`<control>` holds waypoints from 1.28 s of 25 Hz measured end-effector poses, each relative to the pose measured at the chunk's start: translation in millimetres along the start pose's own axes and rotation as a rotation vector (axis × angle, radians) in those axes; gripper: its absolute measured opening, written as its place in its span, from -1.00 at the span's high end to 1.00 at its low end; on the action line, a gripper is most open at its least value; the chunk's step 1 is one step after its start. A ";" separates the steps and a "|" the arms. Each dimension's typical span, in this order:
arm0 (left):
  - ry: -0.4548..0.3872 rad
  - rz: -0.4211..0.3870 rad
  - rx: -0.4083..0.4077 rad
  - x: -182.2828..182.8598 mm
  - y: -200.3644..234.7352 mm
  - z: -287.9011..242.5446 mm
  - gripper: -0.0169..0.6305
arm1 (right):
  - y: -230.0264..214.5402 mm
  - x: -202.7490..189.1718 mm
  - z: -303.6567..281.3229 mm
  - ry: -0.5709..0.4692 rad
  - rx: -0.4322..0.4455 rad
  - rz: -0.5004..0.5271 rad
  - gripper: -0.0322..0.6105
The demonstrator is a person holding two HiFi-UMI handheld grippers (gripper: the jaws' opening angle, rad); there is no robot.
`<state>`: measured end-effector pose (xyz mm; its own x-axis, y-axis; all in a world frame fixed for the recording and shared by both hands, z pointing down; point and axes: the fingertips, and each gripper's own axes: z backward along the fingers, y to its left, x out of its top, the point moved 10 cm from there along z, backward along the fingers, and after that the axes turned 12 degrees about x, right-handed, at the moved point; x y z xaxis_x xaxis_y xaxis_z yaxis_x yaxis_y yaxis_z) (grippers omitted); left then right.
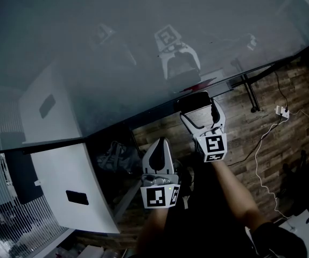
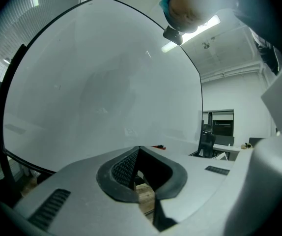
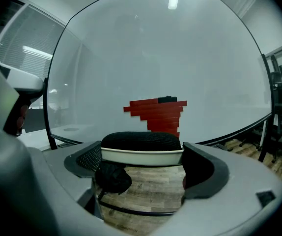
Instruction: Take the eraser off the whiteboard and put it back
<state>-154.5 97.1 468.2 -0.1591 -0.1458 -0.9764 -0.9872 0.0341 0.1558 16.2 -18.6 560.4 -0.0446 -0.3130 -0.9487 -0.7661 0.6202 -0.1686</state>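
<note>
The big whiteboard (image 1: 117,47) fills the top of the head view, and red marker strokes (image 3: 156,114) stacked in steps show on it in the right gripper view. My right gripper (image 1: 198,105) is shut on the eraser (image 1: 195,102). The eraser (image 3: 141,142) has black felt on top and a white base, and it lies crosswise between the jaws of my right gripper (image 3: 141,155), just short of the board near its lower edge. My left gripper (image 1: 158,145) hangs lower and to the left. In its own view my left gripper (image 2: 138,154) is shut on nothing, facing the whiteboard (image 2: 97,82).
A white cabinet (image 1: 74,181) stands at the lower left. The board's black stand leg (image 1: 251,93) rests on the wood floor (image 1: 262,138), with a power strip and white cables (image 1: 281,112) at the right. An office chair (image 2: 207,136) and desks lie beyond the board's right edge.
</note>
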 end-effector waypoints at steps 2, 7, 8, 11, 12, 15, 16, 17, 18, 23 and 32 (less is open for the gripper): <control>0.000 0.000 -0.001 2.5 -0.3 1.3 0.94 | 1.1 1.1 2.2 0.000 -0.001 -0.001 -0.72; -0.003 -0.001 -0.005 9.7 -1.4 6.5 0.94 | 4.7 6.2 8.6 -0.008 -0.004 -0.002 -0.72; -0.003 -0.001 -0.005 11.3 -1.6 7.3 0.94 | 5.3 7.3 9.6 -0.009 -0.005 -0.001 -0.72; -0.002 -0.003 -0.006 16.6 -1.6 10.3 0.94 | 8.0 11.1 13.3 -0.010 -0.005 0.002 -0.72; -0.003 -0.003 -0.007 18.4 -1.4 11.4 0.94 | 8.9 12.4 14.6 -0.011 -0.005 0.002 -0.72; -0.007 -0.004 -0.008 23.0 -1.2 13.8 0.94 | 11.0 15.7 18.1 -0.014 -0.006 0.004 -0.72; -0.008 -0.004 -0.009 24.4 -1.3 14.5 0.94 | 11.8 16.8 19.4 -0.015 -0.006 0.005 -0.72; -0.007 -0.005 -0.009 25.8 -1.8 15.2 0.94 | 12.6 18.1 20.9 -0.015 -0.005 0.006 -0.72; -0.006 -0.006 -0.010 27.5 -2.6 16.1 0.94 | 13.5 19.6 22.7 -0.015 -0.004 0.008 -0.72; -0.011 -0.010 -0.023 37.9 -5.7 17.8 0.94 | 17.7 30.1 29.8 -0.021 -0.005 0.007 -0.72; -0.033 -0.015 -0.028 55.6 -8.1 14.1 0.95 | 19.8 49.1 36.3 -0.032 0.004 0.022 -0.72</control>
<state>-155.2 102.6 410.5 -0.1439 -0.1135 -0.9831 -0.9895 0.0040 0.1444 22.0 4.4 500.7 -0.0413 -0.2762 -0.9602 -0.7624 0.6298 -0.1484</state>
